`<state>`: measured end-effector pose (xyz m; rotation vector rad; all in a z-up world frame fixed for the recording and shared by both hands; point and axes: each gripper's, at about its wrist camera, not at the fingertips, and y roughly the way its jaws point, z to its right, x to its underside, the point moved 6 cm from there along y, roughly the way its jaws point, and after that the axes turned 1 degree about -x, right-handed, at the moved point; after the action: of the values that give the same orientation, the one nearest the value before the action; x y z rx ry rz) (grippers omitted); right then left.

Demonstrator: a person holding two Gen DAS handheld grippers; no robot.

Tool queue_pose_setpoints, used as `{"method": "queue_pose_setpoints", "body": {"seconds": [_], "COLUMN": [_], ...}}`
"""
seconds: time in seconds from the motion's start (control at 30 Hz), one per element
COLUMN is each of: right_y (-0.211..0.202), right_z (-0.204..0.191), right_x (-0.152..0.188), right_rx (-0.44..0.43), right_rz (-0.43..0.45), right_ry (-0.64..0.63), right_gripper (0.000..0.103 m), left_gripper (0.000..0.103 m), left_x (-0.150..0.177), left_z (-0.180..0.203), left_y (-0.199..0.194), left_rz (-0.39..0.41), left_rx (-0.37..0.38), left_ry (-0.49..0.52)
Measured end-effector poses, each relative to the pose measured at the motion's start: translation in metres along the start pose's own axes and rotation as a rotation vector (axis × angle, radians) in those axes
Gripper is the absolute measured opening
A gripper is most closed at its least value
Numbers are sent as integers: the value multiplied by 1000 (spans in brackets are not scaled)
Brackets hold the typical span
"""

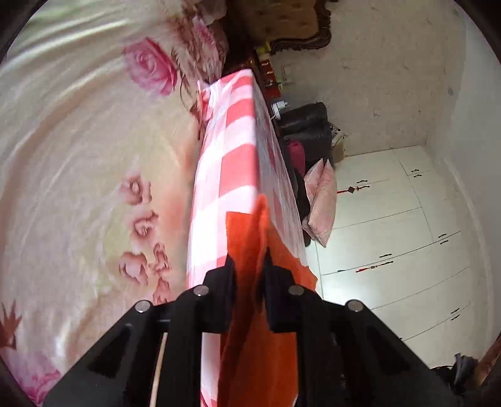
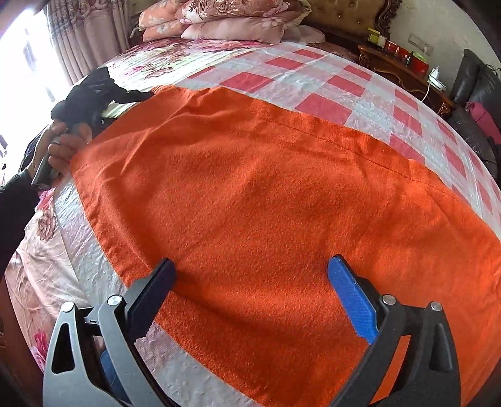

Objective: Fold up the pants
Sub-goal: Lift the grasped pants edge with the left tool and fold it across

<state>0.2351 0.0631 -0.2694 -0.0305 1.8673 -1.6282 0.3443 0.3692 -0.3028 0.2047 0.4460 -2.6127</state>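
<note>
Orange pants [image 2: 250,188] lie spread flat on a red-and-white checked sheet [image 2: 313,81] over the bed. My right gripper [image 2: 252,263] stands wide open just above the pants' near part, its black and blue fingertips at the cloth and nothing pinched. In the left wrist view, which is rolled sideways, my left gripper [image 1: 249,256] is shut on a fold of the orange pants [image 1: 250,344]. The right wrist view shows the left gripper [image 2: 137,92] at the pants' far left corner, held by a hand [image 2: 62,141].
Floral bedding [image 1: 78,156] surrounds the checked sheet [image 1: 231,141]. Stacked pillows [image 2: 225,18] sit at the headboard. A wooden nightstand [image 2: 397,59] and a dark sofa [image 2: 472,84] stand right of the bed. White wardrobe doors [image 1: 391,225] line the wall. A curtain [image 2: 87,31] hangs at the left.
</note>
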Motion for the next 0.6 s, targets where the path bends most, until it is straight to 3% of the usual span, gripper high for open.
{"method": "queue_pose_setpoints", "body": {"seconds": [0.13, 0.2, 0.27, 0.3, 0.33, 0.47, 0.6], "right_y": [1, 1, -2, -8, -13, -26, -8], "right_z": [1, 1, 5, 8, 11, 24, 32], "right_x": [-2, -3, -6, -12, -19, -47, -64], "right_rx": [1, 0, -15, -23, -20, 76, 105], "right_rz": [-21, -37, -39, -11, 26, 157, 157], "right_ry": [1, 12, 55, 84, 99, 116, 142], "right_gripper": [96, 96, 95, 95, 95, 95, 95], "left_gripper": [6, 8, 30, 64, 70, 70, 70], "left_x": [-8, -5, -2, 1, 6, 56, 113], "left_z": [-4, -13, -27, -36, -42, -51, -49], "left_y": [-4, -9, -20, -30, -42, -75, -89], "left_rz": [15, 23, 81, 122, 151, 223, 258], "left_rx": [-74, -72, -137, -145, -99, 2, 81], "left_ry": [18, -1, -38, -99, -134, -269, -351]}}
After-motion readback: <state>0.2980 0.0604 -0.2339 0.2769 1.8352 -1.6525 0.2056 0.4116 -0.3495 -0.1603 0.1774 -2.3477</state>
